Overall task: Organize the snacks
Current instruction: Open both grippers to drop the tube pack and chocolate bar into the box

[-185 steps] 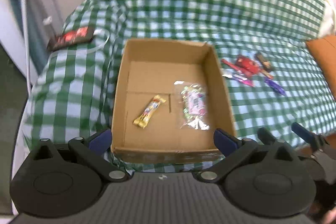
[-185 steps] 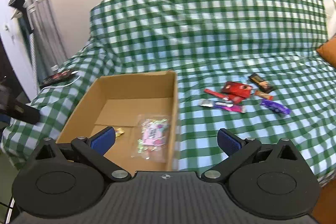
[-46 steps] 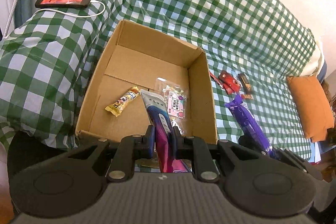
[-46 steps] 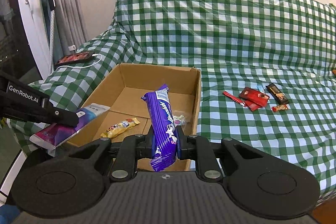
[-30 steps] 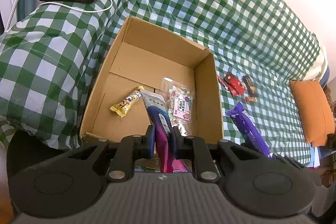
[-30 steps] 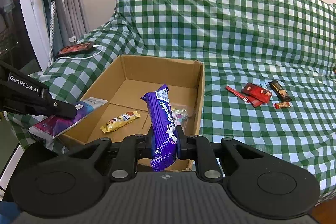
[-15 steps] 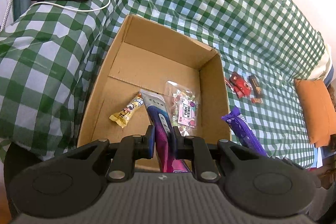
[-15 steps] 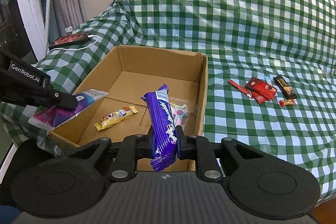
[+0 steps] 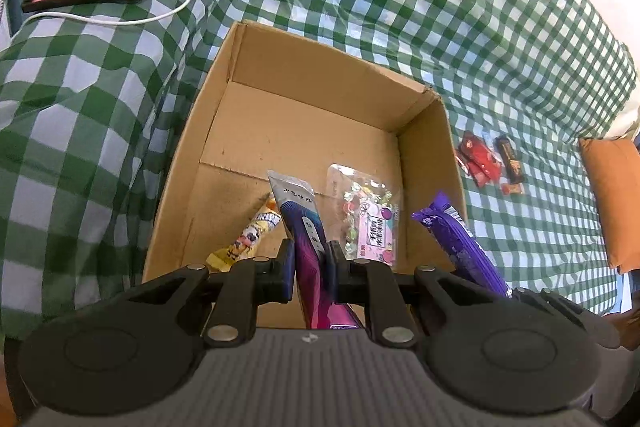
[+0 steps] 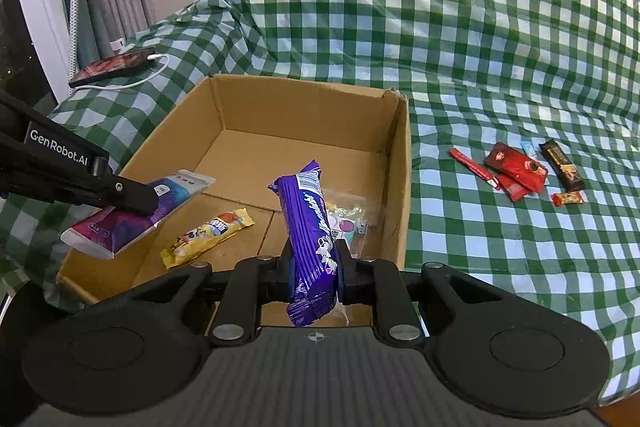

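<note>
Brown corrugated cardboard box (image 10: 394,163) sits open on the green-and-white checked cloth (image 10: 460,27). We see the left gripper (image 9: 310,263) clamped on a pink-and-blue flat pouch (image 9: 306,227) over the box's near-left edge. We see the right gripper (image 10: 312,269) clamped on a purple wrapped snack bar (image 10: 306,215) above the box's near edge. Inside lie a yellow wrapped bar (image 10: 208,231) and a clear candy bag (image 9: 370,219). Red and dark wrapped snacks (image 10: 520,169) lie on the cloth, right of the box.

Green-and-white checked cover (image 10: 460,39); plain brown cardboard box (image 10: 396,163); a purple wrapper (image 10: 308,223) with white lettering; a magenta, blue and white packet (image 9: 304,227); a yellow bar (image 10: 208,231); red sachets (image 10: 516,167); an orange cushion (image 9: 612,199).
</note>
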The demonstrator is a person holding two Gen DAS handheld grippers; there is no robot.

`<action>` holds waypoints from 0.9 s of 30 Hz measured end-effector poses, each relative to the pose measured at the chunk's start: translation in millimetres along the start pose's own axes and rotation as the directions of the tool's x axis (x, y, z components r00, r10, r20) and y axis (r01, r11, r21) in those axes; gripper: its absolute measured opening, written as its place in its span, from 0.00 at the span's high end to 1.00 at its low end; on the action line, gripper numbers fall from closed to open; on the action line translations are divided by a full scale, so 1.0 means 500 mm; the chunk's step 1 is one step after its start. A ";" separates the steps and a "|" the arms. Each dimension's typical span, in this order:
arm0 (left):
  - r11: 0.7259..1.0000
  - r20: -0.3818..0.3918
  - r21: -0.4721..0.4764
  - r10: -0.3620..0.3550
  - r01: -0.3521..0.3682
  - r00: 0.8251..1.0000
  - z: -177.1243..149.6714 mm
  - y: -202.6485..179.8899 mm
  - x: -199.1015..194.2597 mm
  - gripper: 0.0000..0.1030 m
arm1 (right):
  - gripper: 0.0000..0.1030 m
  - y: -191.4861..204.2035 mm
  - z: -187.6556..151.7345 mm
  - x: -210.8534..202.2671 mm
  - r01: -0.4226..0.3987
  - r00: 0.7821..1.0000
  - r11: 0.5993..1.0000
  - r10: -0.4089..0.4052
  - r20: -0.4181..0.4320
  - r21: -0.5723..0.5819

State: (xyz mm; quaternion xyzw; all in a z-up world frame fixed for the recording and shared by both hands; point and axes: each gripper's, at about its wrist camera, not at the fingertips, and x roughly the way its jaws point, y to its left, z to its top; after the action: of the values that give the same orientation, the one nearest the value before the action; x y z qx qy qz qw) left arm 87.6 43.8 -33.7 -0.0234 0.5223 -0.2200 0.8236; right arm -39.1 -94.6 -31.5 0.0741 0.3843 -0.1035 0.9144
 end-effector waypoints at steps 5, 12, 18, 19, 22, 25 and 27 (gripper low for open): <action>1.000 -0.023 0.007 0.011 -0.011 1.000 0.024 0.004 0.044 0.83 | 0.81 0.004 0.013 0.044 -0.004 1.000 1.000 0.004 -0.024 0.004; 0.999 -0.040 0.030 0.029 -0.028 0.999 0.048 0.004 0.093 0.83 | 0.81 0.004 0.031 0.095 -0.011 0.999 1.000 0.011 -0.042 0.004; 0.993 -0.043 0.073 0.092 -0.089 0.995 0.056 -0.005 0.134 0.82 | 0.81 0.002 0.043 0.130 -0.001 0.999 1.000 0.001 -0.045 -0.008; 0.990 -0.037 0.089 0.112 -0.108 0.993 0.057 -0.007 0.138 0.76 | 0.80 0.002 0.045 0.137 0.000 0.999 1.000 0.000 -0.045 -0.009; 0.971 -0.011 0.129 0.204 -0.201 0.979 0.060 -0.016 0.136 0.01 | 0.34 -0.003 0.049 0.156 -0.003 0.998 1.000 0.002 -0.056 -0.010; 0.971 0.054 0.120 0.200 -0.205 0.978 0.048 -0.015 0.105 0.00 | 0.20 -0.005 0.051 0.149 0.005 0.998 1.000 -0.005 -0.057 -0.003; 0.969 0.049 0.120 0.211 -0.215 0.976 0.035 -0.016 0.092 0.00 | 0.14 -0.003 0.045 0.133 -0.003 0.998 1.000 0.002 -0.060 -0.012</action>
State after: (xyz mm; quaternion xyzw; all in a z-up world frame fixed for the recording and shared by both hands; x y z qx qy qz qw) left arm 116.4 15.3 -62.8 0.0805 0.4920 -0.1620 0.8516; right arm 21.4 -109.8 -63.4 0.0720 0.4121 -0.0976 0.9030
